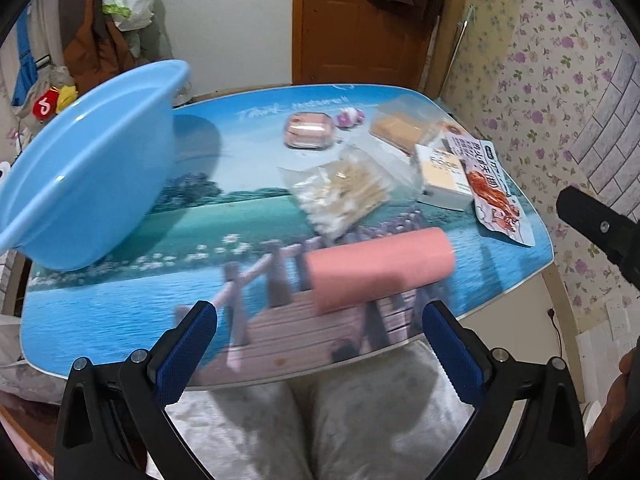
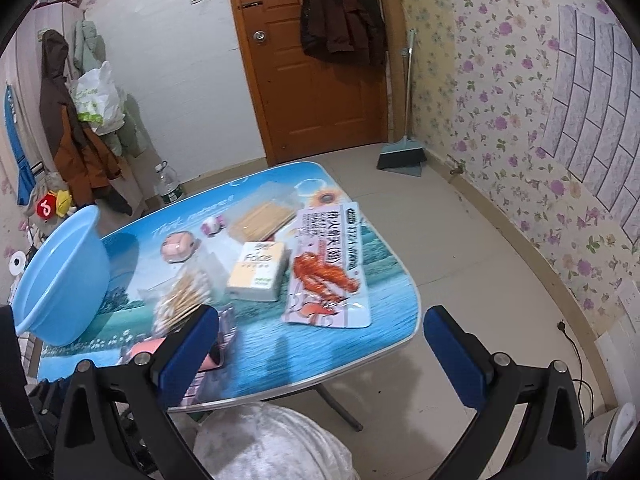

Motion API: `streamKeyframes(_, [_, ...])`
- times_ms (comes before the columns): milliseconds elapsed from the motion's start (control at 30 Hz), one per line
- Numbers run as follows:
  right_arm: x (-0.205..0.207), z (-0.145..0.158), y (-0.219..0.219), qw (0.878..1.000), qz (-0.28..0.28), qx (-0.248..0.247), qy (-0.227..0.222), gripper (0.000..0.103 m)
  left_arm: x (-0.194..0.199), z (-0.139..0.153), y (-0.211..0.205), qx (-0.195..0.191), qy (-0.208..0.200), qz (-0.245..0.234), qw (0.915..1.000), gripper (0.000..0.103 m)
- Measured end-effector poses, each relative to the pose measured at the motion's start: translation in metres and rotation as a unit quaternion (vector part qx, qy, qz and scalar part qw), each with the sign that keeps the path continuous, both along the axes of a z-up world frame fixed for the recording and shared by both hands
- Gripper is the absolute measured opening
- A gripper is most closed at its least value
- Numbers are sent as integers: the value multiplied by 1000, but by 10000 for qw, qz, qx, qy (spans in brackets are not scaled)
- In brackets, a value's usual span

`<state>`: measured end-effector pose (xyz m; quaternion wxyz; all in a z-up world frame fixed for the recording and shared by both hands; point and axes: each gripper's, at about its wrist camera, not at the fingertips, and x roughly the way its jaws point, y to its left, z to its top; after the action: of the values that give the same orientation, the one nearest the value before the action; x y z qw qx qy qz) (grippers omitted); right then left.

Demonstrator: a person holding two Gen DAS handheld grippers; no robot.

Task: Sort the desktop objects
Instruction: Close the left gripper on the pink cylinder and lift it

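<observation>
Blue basin (image 1: 80, 168) sits tilted at left of frame on the table (image 1: 120, 304), nothing visible in it. Center-left: cotton swab bag (image 1: 340, 196); pink case (image 1: 306, 131) behind it. Lower center: pink roll (image 1: 380, 270), long axis running left-right, slightly up to the right. Left gripper (image 1: 320, 356) spread wide, holding nothing, roll just ahead of the gap and slightly right. Right of frame: tissue pack (image 1: 442, 176), snack packet (image 1: 496, 192). Right gripper (image 2: 322, 356) also spread, nothing held; roll sits behind its left finger. Left gripper looks nearer and better lined up; likely needs wrist rotation to pinch across the roll.
</observation>
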<state>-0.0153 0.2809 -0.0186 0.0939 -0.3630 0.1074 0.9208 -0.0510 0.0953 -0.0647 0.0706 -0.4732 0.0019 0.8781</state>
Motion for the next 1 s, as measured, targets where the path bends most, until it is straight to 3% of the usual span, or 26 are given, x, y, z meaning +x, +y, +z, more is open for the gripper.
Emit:
streamKeyframes(400, [-2,-4,33,9998,-162,-75,-14,103,-14,-8,37,47,-112,254,9996,103])
streamKeyframes(800, [-3,-8,51,9993,-274,-253,-28,103,-26,-15,43,80,-202,574,9981,103])
streamKeyframes(933, [-4,-10,52,9993,-244,-264,-52,103,-27,-15,42,174,-165,692,9973,101])
streamKeyframes(1000, [-4,-12,52,9992,-250,-290,-67,103,-28,-15,42,150,-134,728,9971,94])
